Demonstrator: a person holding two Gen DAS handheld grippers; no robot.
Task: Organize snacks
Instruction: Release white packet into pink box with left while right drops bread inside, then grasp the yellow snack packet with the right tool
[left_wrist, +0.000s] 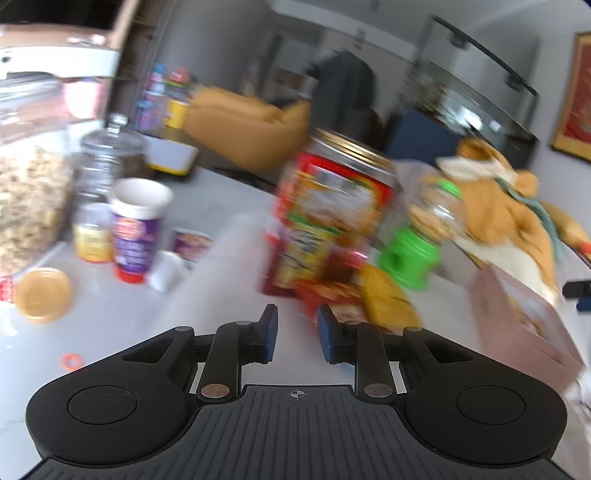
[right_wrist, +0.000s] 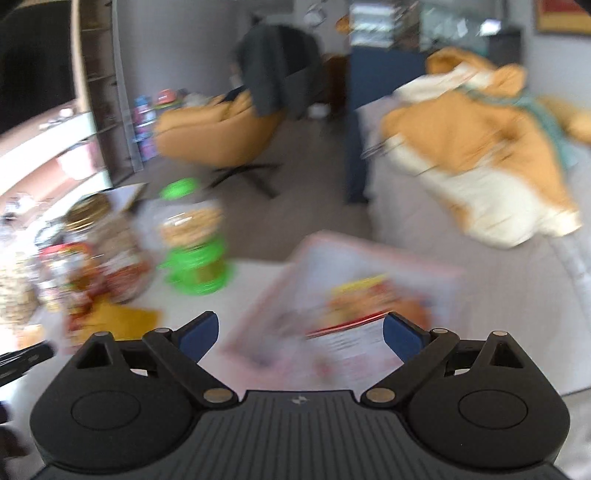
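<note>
Both views are motion-blurred. My left gripper (left_wrist: 297, 332) is open and empty, above the white table, just short of a yellow and red snack packet (left_wrist: 373, 295). Behind the packet stand a red-labelled jar with a gold lid (left_wrist: 332, 210) and a green candy dispenser (left_wrist: 417, 240). My right gripper (right_wrist: 299, 332) is wide open and empty, over a pink snack box (right_wrist: 354, 288) lying flat. The jar (right_wrist: 99, 251), the dispenser (right_wrist: 195, 251) and the packet (right_wrist: 114, 321) show at its left.
At the left stand a large glass cereal jar (left_wrist: 29, 192), a smaller glass jar (left_wrist: 107, 162), a purple-labelled cup (left_wrist: 136, 229), a small yellow bottle (left_wrist: 92, 236) and a loose gold lid (left_wrist: 44, 293). The pink box (left_wrist: 524, 325) lies at right. A plush dog (right_wrist: 480, 147) lies beyond.
</note>
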